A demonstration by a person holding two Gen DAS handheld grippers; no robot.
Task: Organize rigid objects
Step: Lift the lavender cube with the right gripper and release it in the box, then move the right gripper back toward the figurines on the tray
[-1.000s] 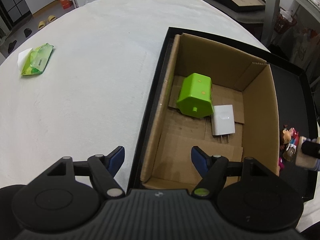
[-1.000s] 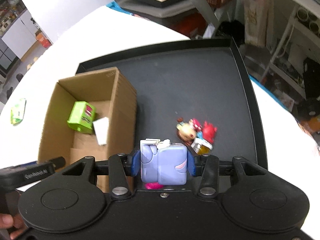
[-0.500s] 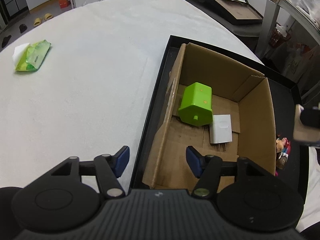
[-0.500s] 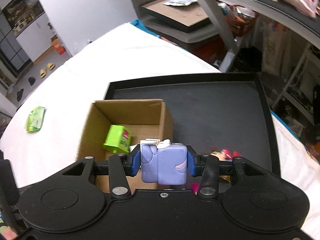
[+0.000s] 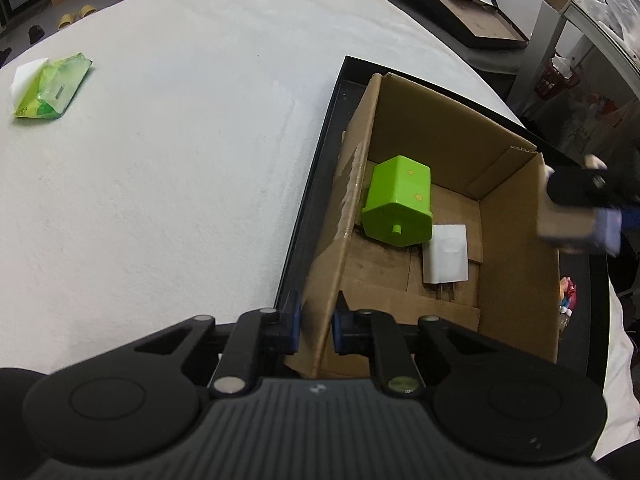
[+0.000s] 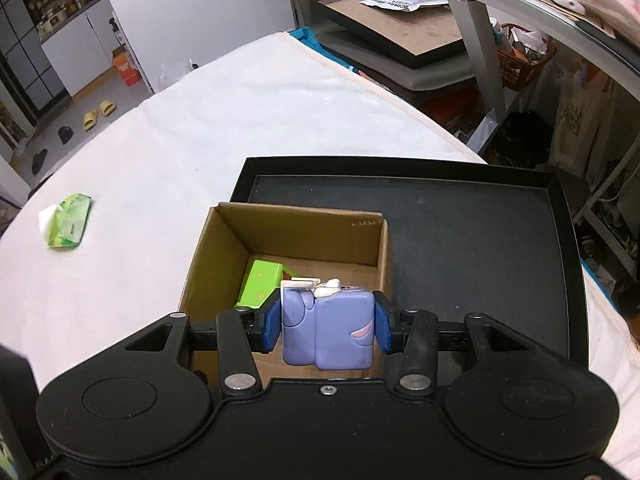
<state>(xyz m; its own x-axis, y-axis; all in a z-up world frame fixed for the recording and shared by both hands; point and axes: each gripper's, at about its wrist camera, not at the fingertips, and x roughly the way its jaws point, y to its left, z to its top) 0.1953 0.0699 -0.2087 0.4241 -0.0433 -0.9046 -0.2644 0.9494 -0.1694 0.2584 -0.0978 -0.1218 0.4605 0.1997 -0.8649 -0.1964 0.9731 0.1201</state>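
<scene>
An open cardboard box (image 5: 516,264) (image 6: 288,228) stands in the left part of a black tray (image 6: 480,248) (image 5: 320,148). Inside lie a green house-shaped toy (image 5: 398,202) (image 6: 260,286) and a white charger plug (image 5: 446,256). My left gripper (image 5: 316,326) is shut on the box's near left wall. My right gripper (image 6: 327,326) is shut on a purple block toy (image 6: 328,328) and hovers over the box's near right side. In the left wrist view that gripper with the purple block toy (image 5: 580,226) shows blurred at the box's right wall.
A green wipes packet (image 5: 50,86) (image 6: 66,226) lies far left on the white tablecloth (image 5: 160,160). Small colourful figurines (image 5: 566,300) sit on the tray right of the box. Framed boards and a metal shelf rack (image 6: 500,32) stand beyond the table's far edge.
My left gripper went from open to shut on the box wall. My right gripper carried the purple block left from over the tray floor to above the box.
</scene>
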